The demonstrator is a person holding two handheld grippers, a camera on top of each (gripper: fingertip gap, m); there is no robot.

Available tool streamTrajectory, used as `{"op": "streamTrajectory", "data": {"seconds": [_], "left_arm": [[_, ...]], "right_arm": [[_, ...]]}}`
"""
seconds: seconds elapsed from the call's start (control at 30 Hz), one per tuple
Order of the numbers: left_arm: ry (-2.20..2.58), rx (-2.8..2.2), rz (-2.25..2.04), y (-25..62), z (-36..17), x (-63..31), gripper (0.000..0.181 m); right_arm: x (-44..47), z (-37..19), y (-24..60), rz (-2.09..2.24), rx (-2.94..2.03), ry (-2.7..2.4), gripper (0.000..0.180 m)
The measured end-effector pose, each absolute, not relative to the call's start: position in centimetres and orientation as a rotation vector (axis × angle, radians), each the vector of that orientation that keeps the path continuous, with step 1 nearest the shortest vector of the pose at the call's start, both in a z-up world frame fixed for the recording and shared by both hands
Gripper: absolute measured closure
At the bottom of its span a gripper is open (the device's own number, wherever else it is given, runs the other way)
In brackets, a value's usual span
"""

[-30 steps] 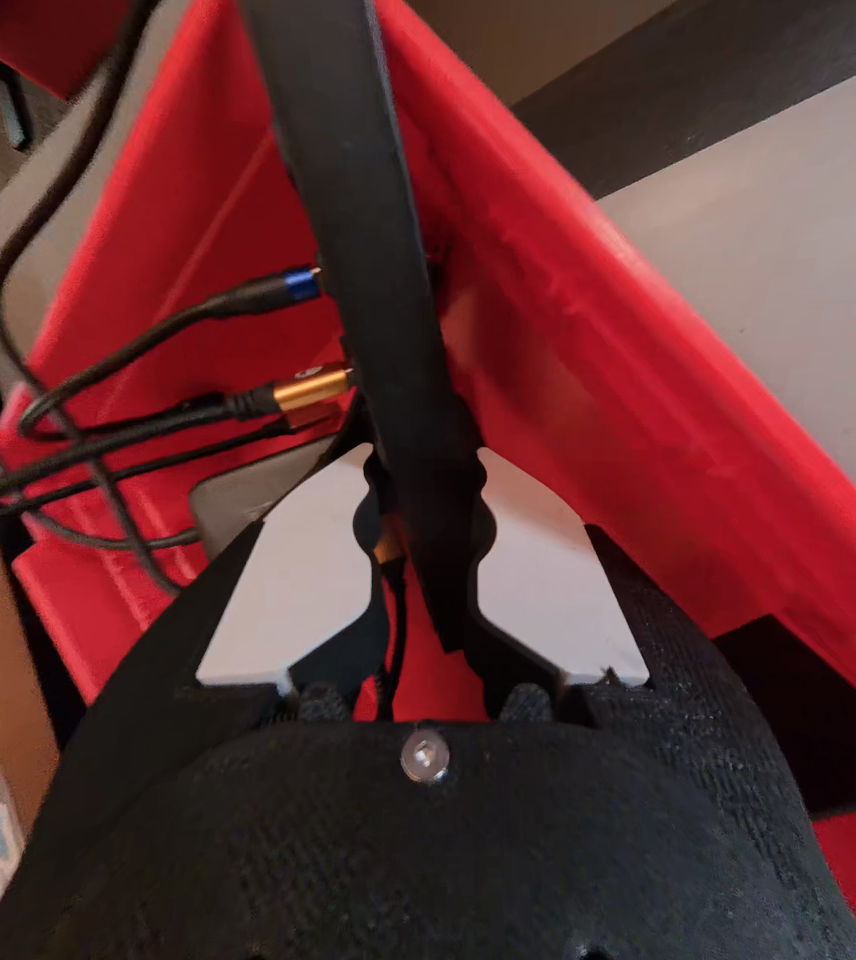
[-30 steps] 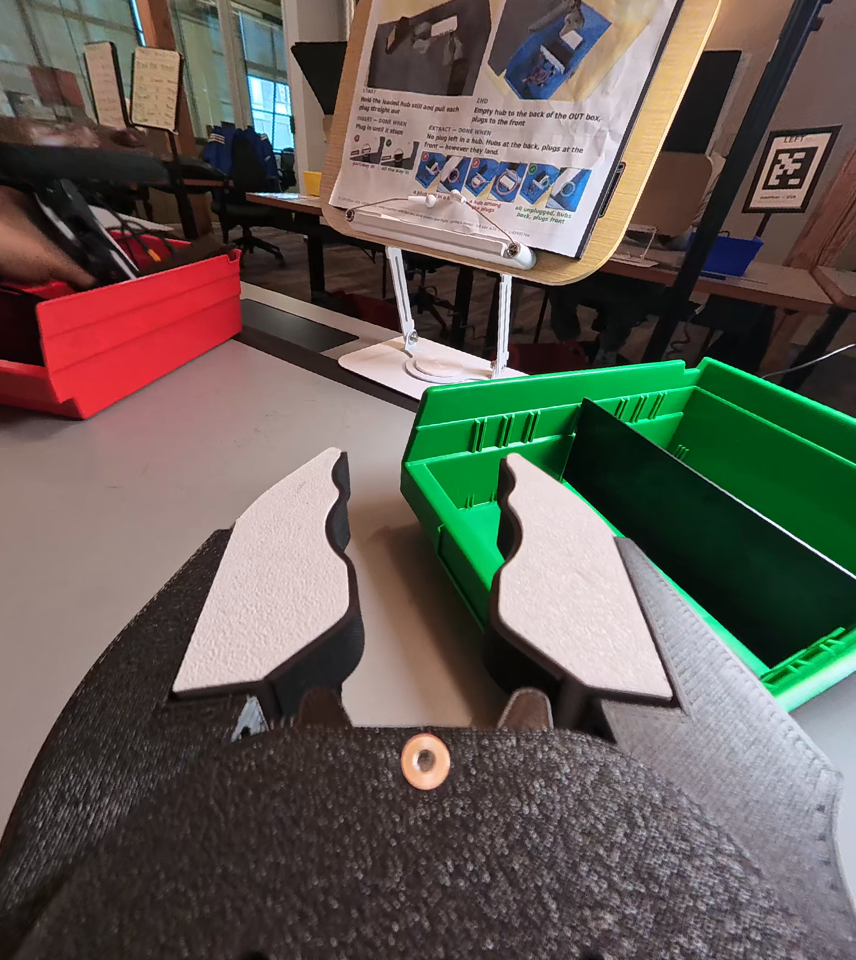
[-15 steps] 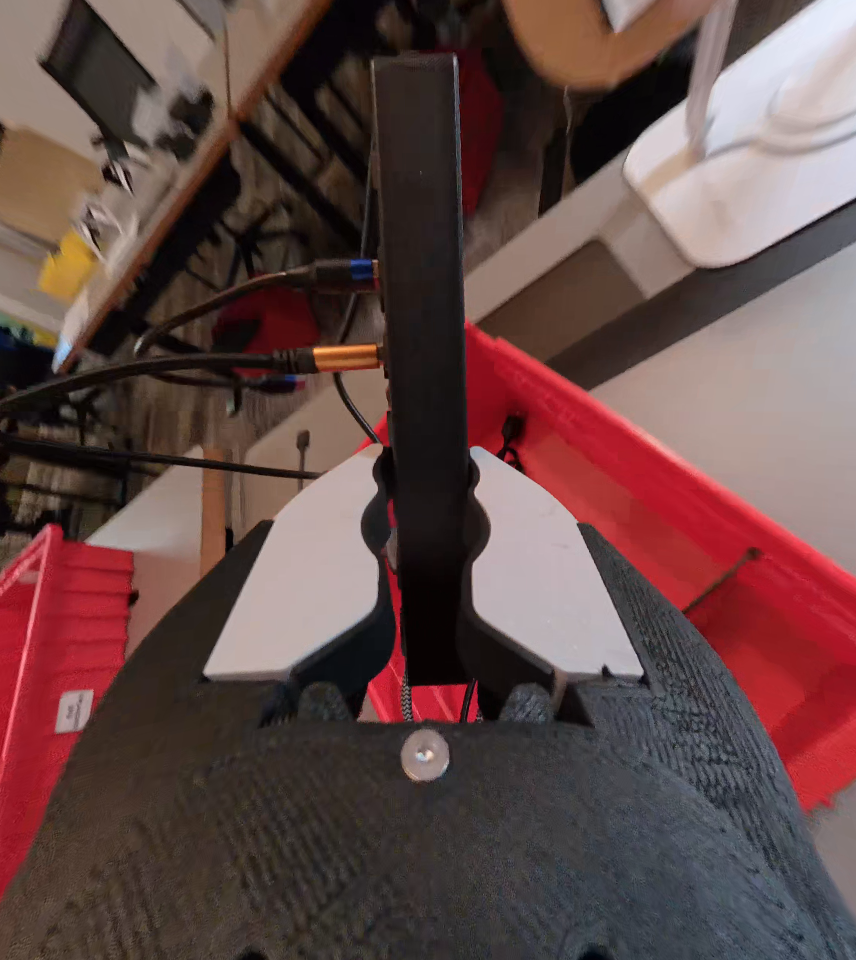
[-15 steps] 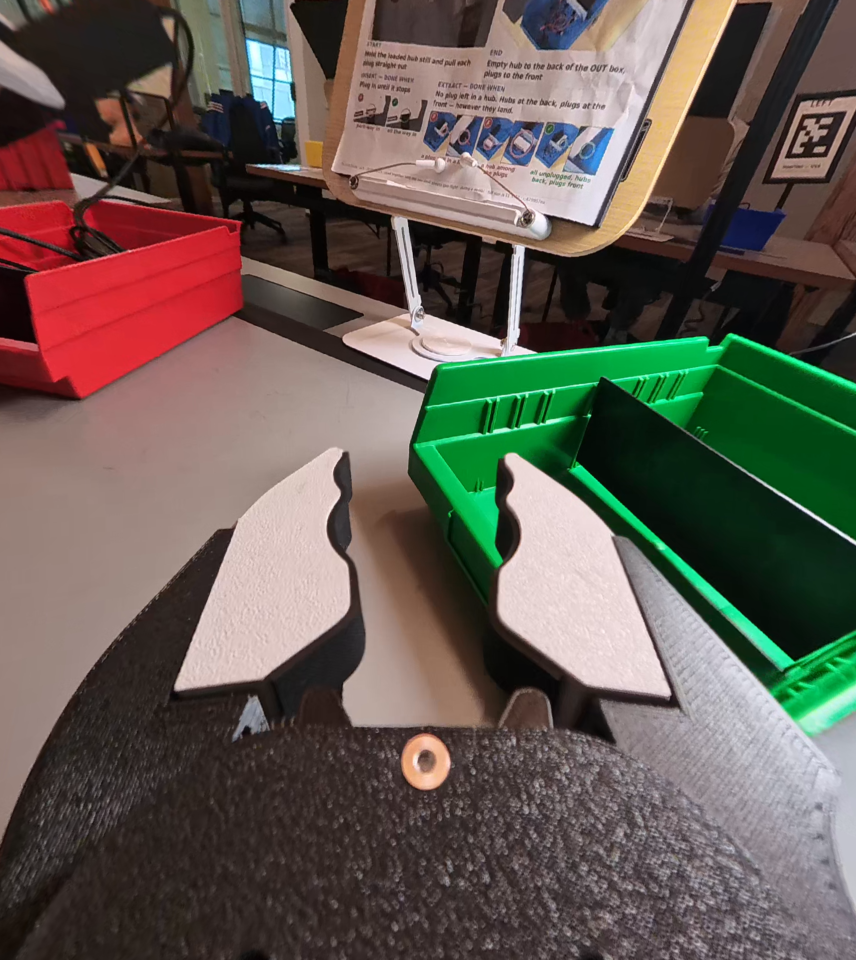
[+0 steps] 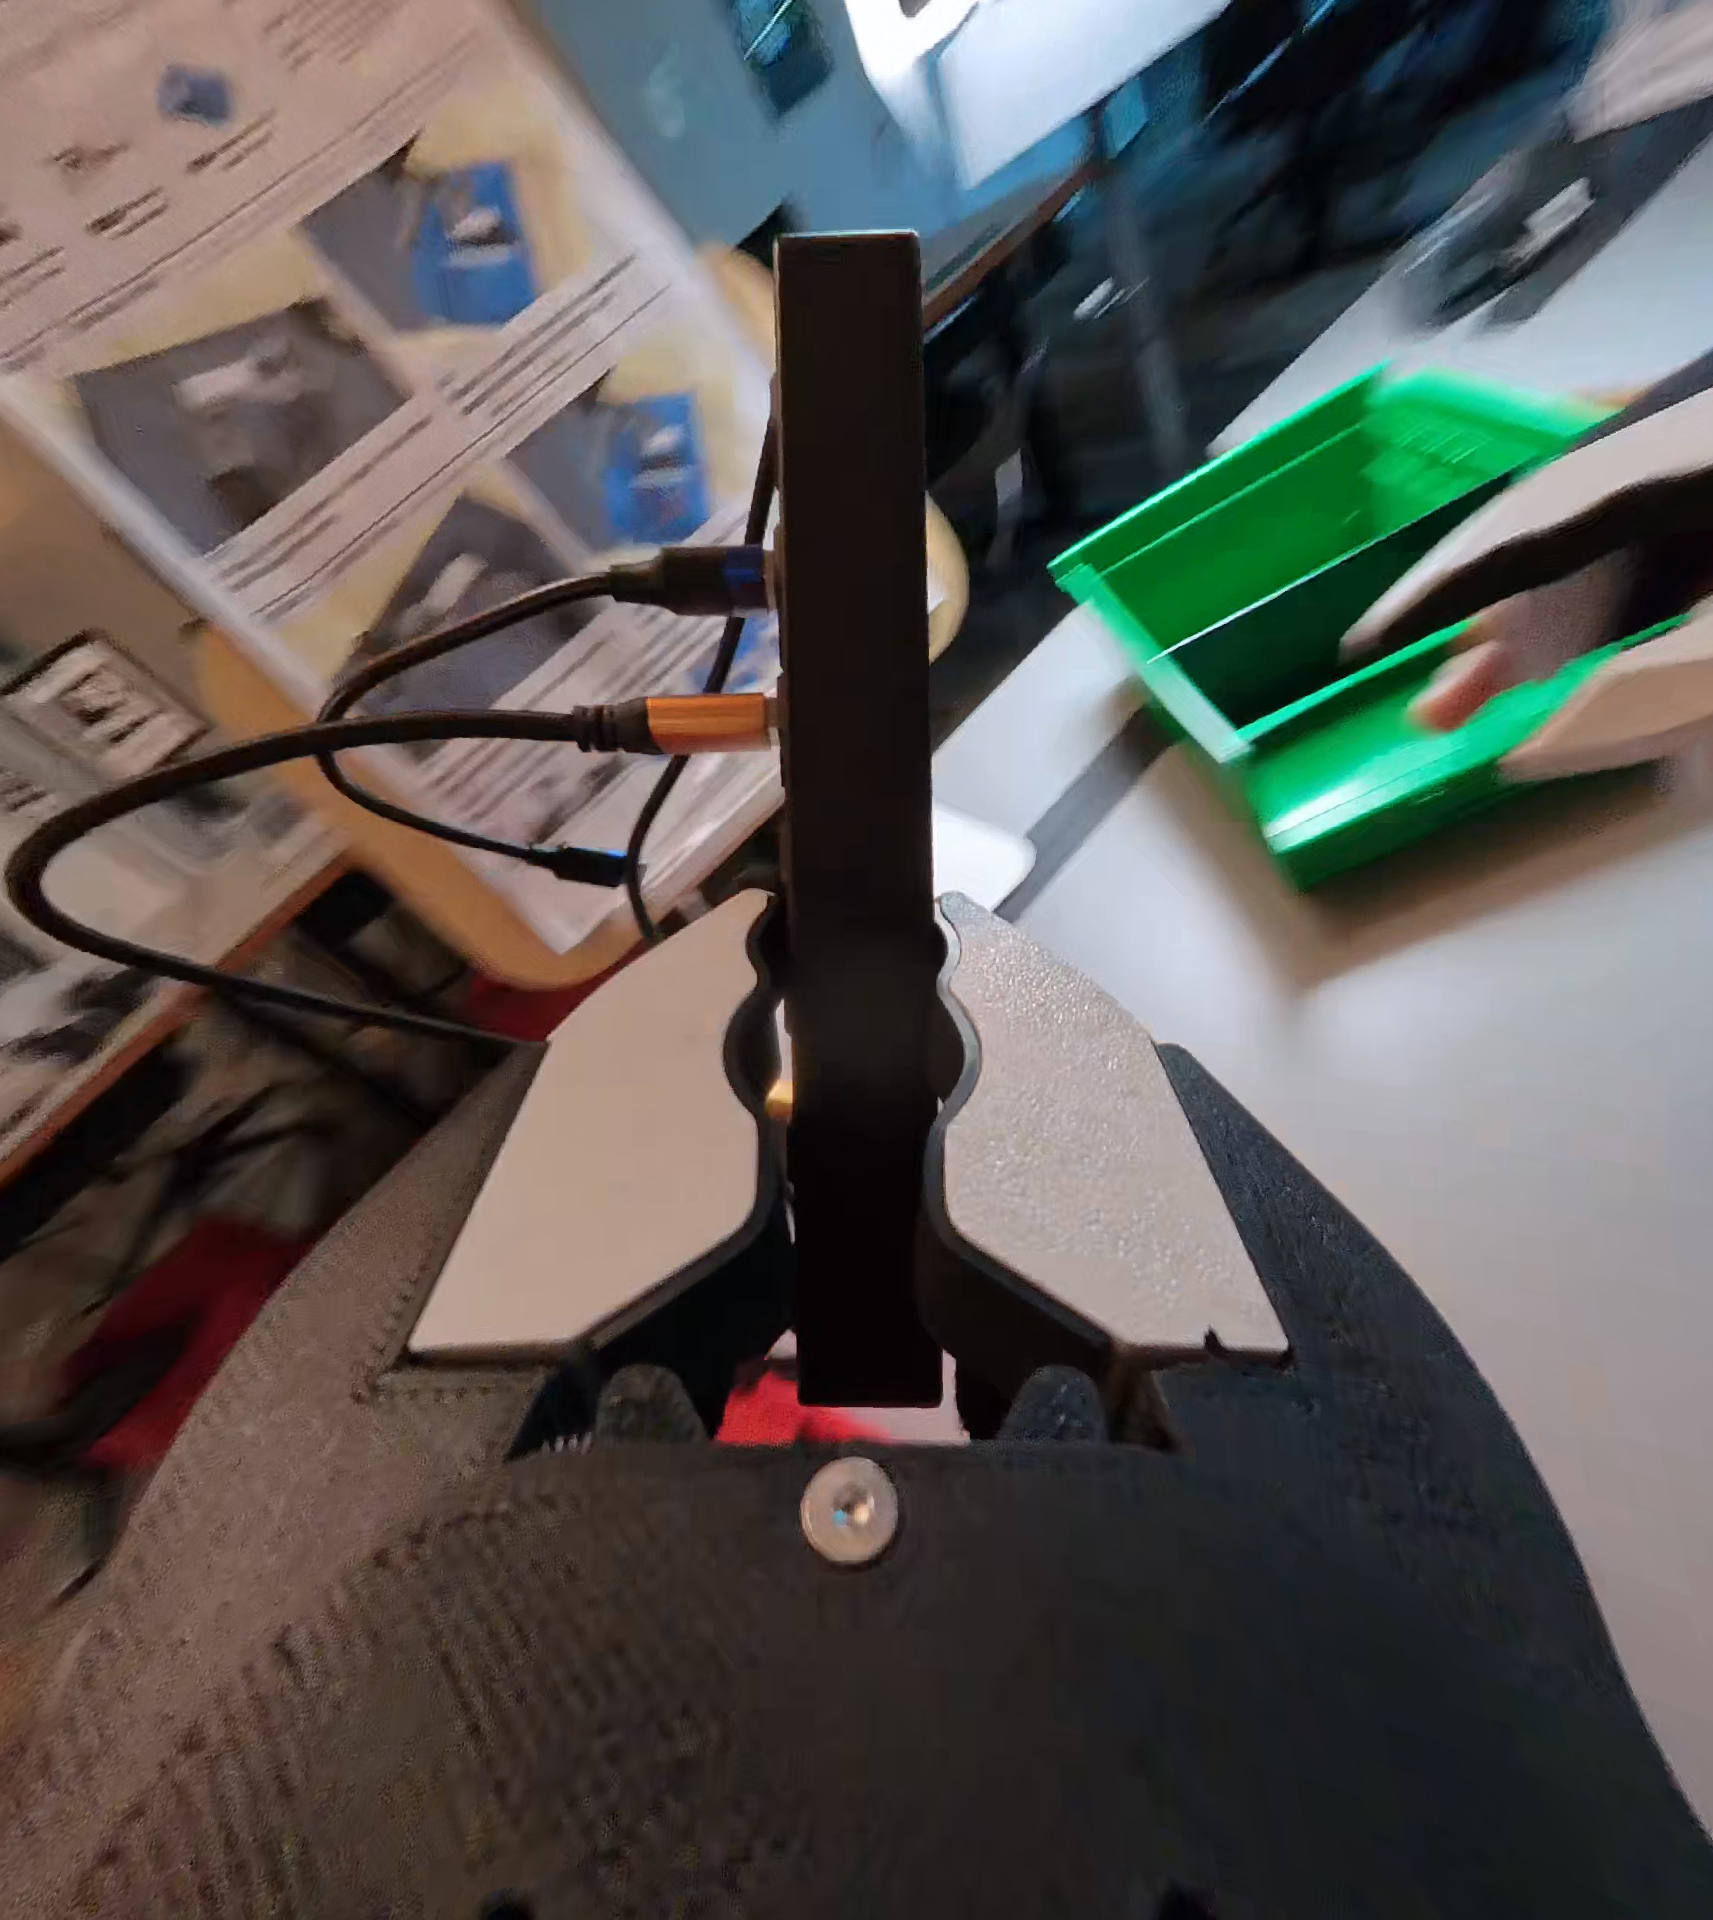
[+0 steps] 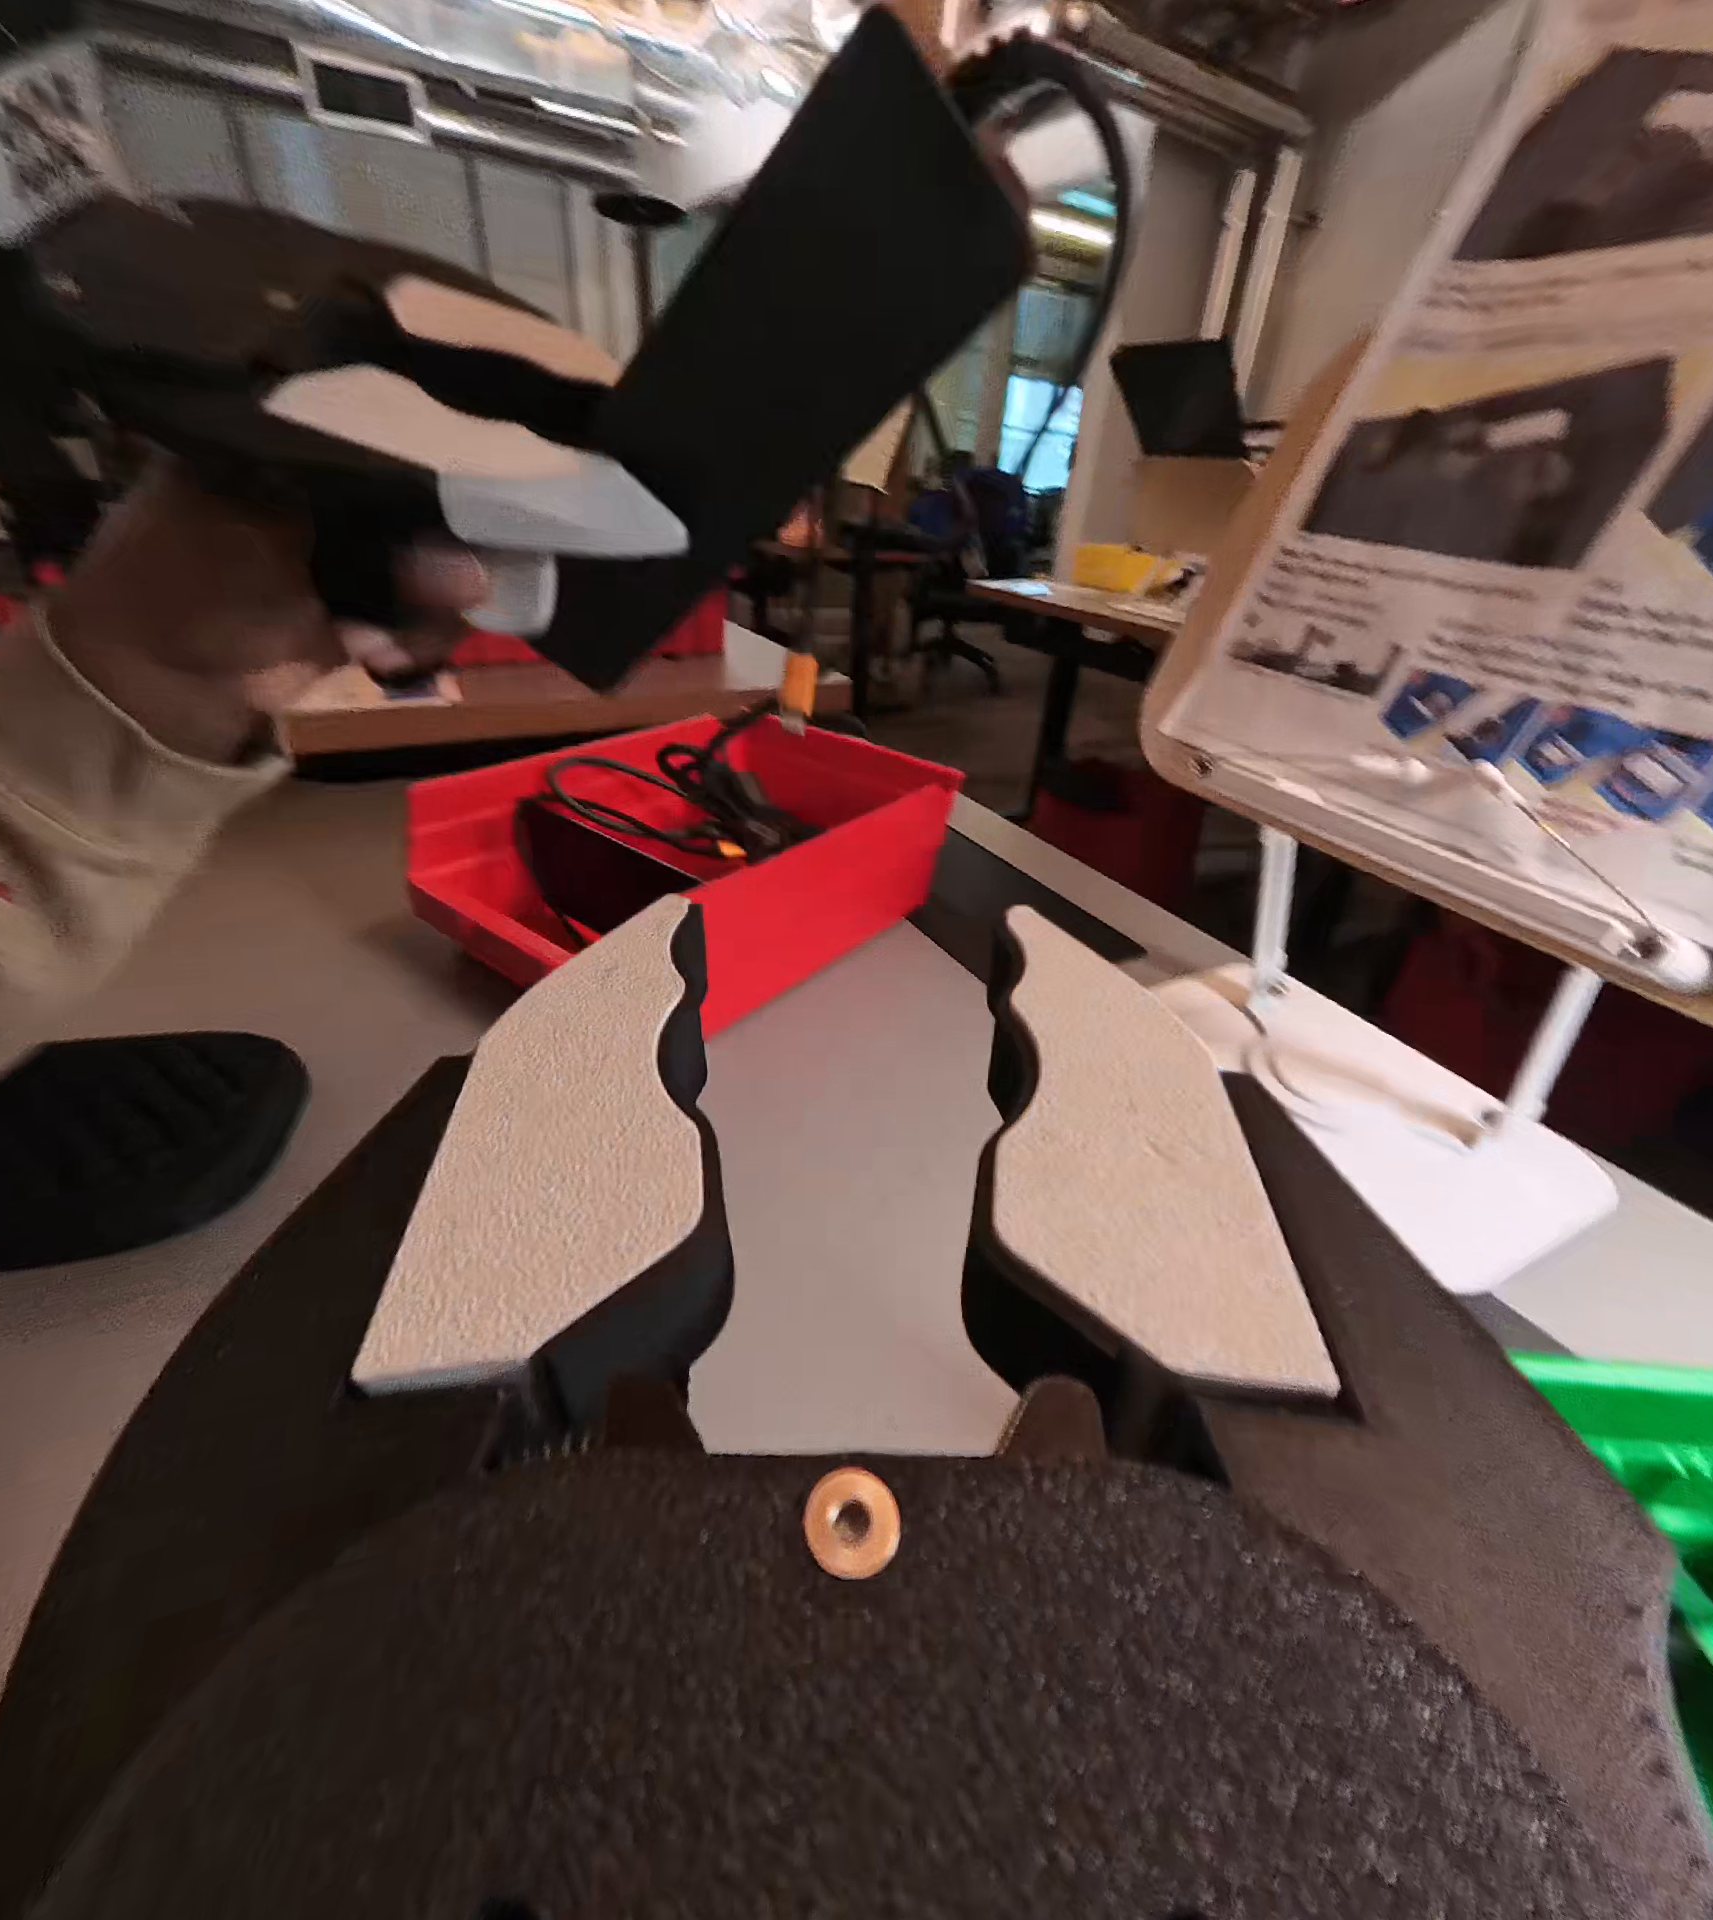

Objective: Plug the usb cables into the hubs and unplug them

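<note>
**Hub held aloft, cables still plugged in**

The grey worktop (image 6: 831, 1039) lay below both tools. Beyond the right tool (image 6: 844, 1023) sat the red bin (image 6: 810, 862) holding spare cables. The left tool (image 5: 852, 997) was pinching the black hub (image 5: 850, 644) edge-on above it, probably to present the ports. The gold-collared plug (image 5: 706, 724) and blue-collared plug (image 5: 717, 578) sat in its left side. The right tool was spread and empty, likely ready to pull.
</note>
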State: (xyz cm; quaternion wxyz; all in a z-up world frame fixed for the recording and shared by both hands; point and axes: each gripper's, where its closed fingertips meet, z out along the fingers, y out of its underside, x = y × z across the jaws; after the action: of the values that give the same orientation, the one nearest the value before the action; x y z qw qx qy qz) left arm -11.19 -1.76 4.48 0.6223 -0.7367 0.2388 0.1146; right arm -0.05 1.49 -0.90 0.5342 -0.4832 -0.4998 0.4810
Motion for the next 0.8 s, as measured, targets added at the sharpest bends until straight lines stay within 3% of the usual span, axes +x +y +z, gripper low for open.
{"op": "streamTrajectory", "data": {"seconds": [0.3, 0.43, 0.63, 0.8], "left_arm": [[0.768, -1.487, -0.733, -4.6, 2.6, -1.0, 0.156], [0.773, -1.478, -0.935, -4.6, 1.0, 0.8, 0.155], [0.695, -1.553, -0.923, -3.1, -0.5, 0.0, 0.153], [0.671, -1.649, -0.565, -1.3, -1.7, -1.7, 0.139]], "right_arm": [[-1.1, 3.4, -3.4, 1.454, -0.967, -1.181, 0.128], [-0.4, 3.7, -4.0, 1.514, -0.963, -1.218, 0.148], [-0.8, 1.9, -2.8, 1.393, -1.081, -1.298, 0.152], [-1.5, 0.8, -1.1, 1.256, -1.198, -1.213, 0.153]]}}
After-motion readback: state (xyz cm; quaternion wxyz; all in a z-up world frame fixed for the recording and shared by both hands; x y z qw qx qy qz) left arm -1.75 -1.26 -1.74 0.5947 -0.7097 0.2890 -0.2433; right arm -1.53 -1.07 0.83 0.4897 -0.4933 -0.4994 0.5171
